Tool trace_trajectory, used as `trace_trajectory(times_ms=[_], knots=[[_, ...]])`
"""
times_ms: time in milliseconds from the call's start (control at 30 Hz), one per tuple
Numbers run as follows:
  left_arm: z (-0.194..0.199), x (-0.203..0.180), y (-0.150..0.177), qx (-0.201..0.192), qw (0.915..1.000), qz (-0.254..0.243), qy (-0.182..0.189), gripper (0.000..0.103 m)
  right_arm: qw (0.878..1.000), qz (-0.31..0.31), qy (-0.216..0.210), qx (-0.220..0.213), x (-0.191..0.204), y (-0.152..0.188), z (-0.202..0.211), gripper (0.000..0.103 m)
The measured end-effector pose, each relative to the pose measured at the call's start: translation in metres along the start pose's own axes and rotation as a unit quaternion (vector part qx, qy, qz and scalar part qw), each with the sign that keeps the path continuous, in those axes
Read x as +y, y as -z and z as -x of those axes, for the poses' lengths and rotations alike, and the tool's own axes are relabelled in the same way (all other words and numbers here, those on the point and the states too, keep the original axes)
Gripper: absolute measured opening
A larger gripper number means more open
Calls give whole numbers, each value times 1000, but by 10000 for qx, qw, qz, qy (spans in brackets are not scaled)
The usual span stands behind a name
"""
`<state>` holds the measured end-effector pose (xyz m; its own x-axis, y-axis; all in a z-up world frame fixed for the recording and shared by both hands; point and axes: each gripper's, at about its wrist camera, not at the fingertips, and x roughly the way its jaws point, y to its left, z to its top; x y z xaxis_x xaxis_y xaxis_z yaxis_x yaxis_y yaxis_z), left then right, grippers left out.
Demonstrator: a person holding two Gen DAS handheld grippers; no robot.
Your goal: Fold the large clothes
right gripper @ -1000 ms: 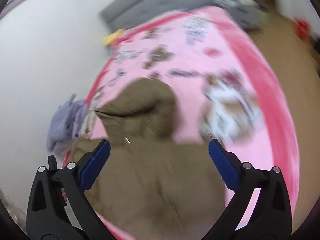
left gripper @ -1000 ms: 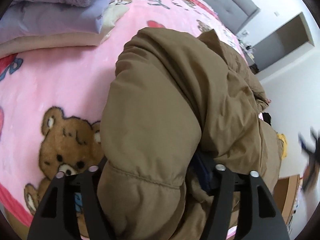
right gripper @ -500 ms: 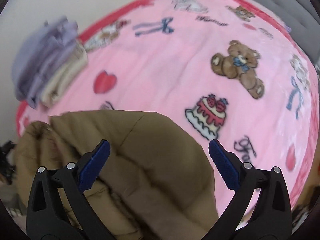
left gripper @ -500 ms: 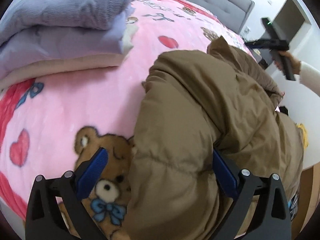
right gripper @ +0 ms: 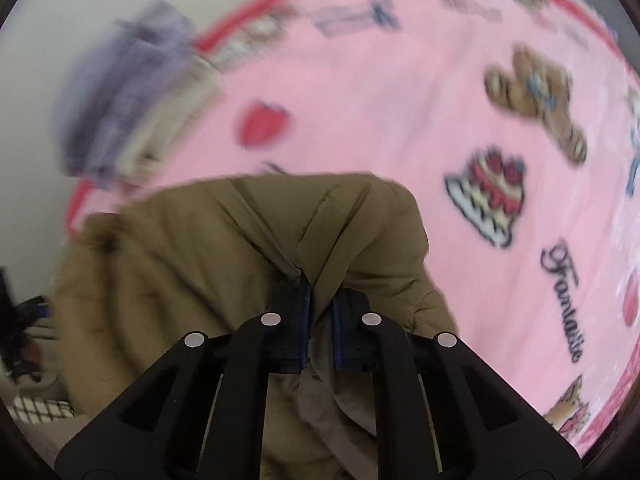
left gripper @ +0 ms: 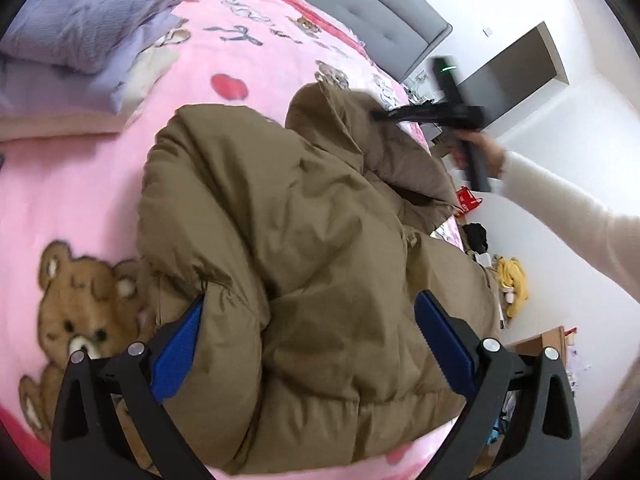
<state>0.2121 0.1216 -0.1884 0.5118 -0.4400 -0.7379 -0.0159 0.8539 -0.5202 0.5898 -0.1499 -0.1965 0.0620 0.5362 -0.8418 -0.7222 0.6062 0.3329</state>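
One garment: a brown puffer jacket (left gripper: pixel 304 216), bulky, lying bunched across the bed ahead of both tongs.
Left gripper (left gripper: pixel 308 344): I have it spread wide, released; jacket bulk sits between the pads, unpressed.
Right gripper (right gripper: pixel 320 312): clenched on a pinch of jacket fabric at the far edge.
Handling: I judge it soft, puffy, light, springy; the shell looks slick. Best taken at seams or hem.
Surface: pink blanket (left gripper: pixel 100 184) with bear prints, plush.
Beyond left tongs: folded lilac bedding (left gripper: pixel 80 28), grey headboard (left gripper: pixel 360 4), white walls.
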Motion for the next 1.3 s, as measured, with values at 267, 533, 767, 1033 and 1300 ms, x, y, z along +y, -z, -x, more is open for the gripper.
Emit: trace_trajectory(times_ms=[267, 533, 767, 1033, 1300], knots=[[-41, 50, -8, 482, 9920, 649, -967, 98, 9874, 1331, -579, -630, 154, 115, 129, 7], [-8, 64, -7, 460, 9942, 639, -728, 98, 9870, 1595, 182, -71, 241, 227, 75, 6], [54, 35, 2, -269, 9977, 374, -489, 98, 9879, 1400, 668, 48, 246, 263, 18, 6], [5, -74, -33, 13, 9927, -1175, 267, 98, 9807, 1511, 1241, -101, 260, 277, -5, 9], [-68, -104, -17, 953, 9828, -1544, 355, 98, 9860, 1016, 1250, -440, 259, 299, -7, 11]])
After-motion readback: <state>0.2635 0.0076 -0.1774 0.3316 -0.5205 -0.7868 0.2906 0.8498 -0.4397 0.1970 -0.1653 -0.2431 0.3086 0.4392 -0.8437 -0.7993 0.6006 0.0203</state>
